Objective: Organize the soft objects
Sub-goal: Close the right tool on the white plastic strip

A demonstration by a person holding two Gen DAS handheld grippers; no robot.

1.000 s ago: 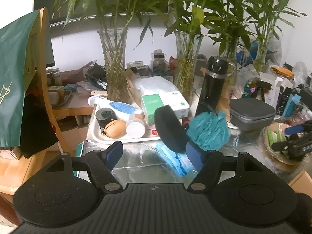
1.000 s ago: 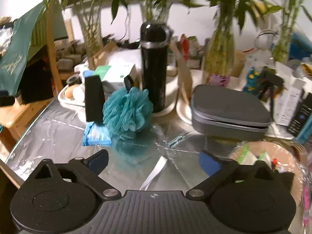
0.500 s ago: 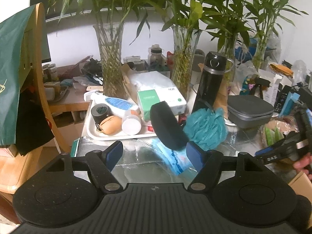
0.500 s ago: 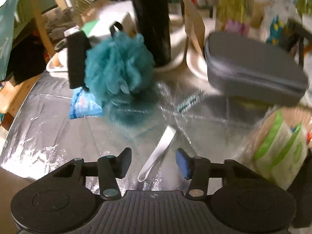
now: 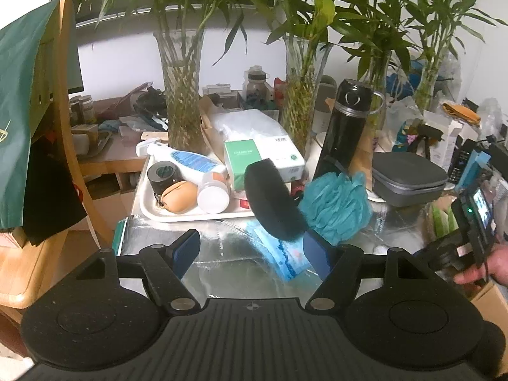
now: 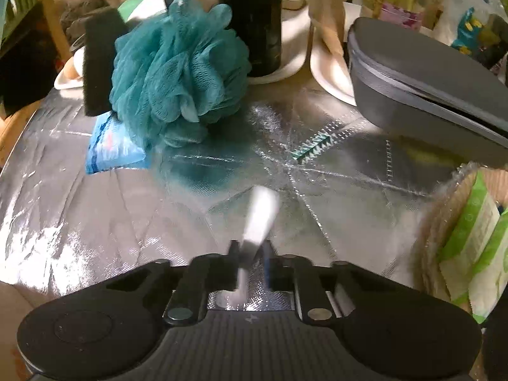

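Observation:
A teal mesh bath pouf [image 6: 177, 73] sits on the silver-covered table [image 6: 79, 209], with a black sponge [image 6: 101, 63] upright at its left and a blue packet [image 6: 111, 149] under them. My right gripper [image 6: 250, 254] is shut on a white strip [image 6: 260, 219] lying in front of the pouf. My left gripper [image 5: 250, 250] is open and empty, hovering short of the black sponge [image 5: 273, 200], the pouf [image 5: 336, 206] and the blue packet [image 5: 282, 254].
A white tray [image 5: 177, 216] of bottles and a tan pouch stands at the left. A black flask [image 5: 346, 130], a grey zip case [image 6: 422, 73], glass vases of bamboo [image 5: 184, 95] and a basket [image 6: 444, 222] crowd the back and right.
My right gripper moved forward and down and closed on the white strip. My left gripper stayed open and barely moved.

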